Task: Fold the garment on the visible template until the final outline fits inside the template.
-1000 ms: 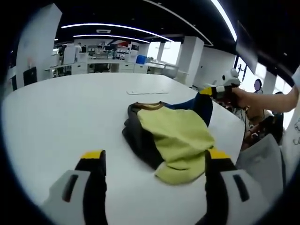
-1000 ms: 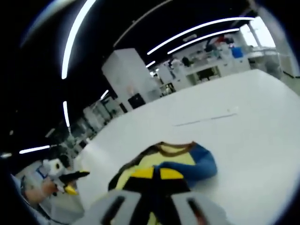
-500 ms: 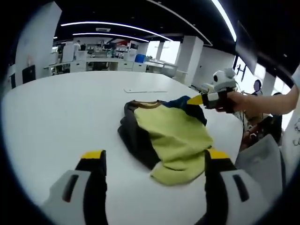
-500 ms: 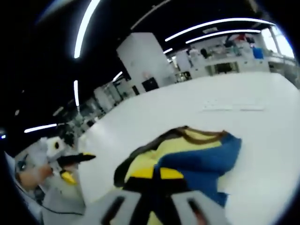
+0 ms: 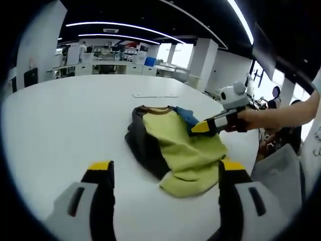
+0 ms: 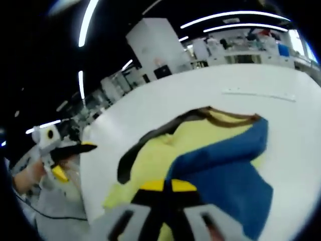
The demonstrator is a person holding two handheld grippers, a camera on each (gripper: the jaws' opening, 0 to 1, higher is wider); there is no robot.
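A crumpled garment (image 5: 183,148) lies on the white table (image 5: 60,115), with a yellow-green body, a dark grey side and a brown collar (image 5: 156,112). Its blue sleeve (image 6: 225,160) is pulled across the yellow body (image 6: 165,150). My right gripper (image 6: 168,186) is shut on the blue sleeve. It also comes into the left gripper view, the right gripper (image 5: 199,127) low over the garment's middle, held by a hand (image 5: 256,119). My left gripper (image 5: 166,168) stands open just short of the garment's near hem. It hangs off the table's edge as the left gripper (image 6: 74,159).
A thin pale strip (image 5: 155,95) lies on the table beyond the garment, the same strip (image 6: 258,94) in the right gripper view. The table's edge (image 5: 253,145) runs close to the garment's right side, with grey cloth (image 5: 281,168) past it. White pillars and desks stand far behind.
My right gripper has carried the blue sleeve from the garment's far right side over the yellow body, toward the left gripper. The left gripper has hardly moved and stays open.
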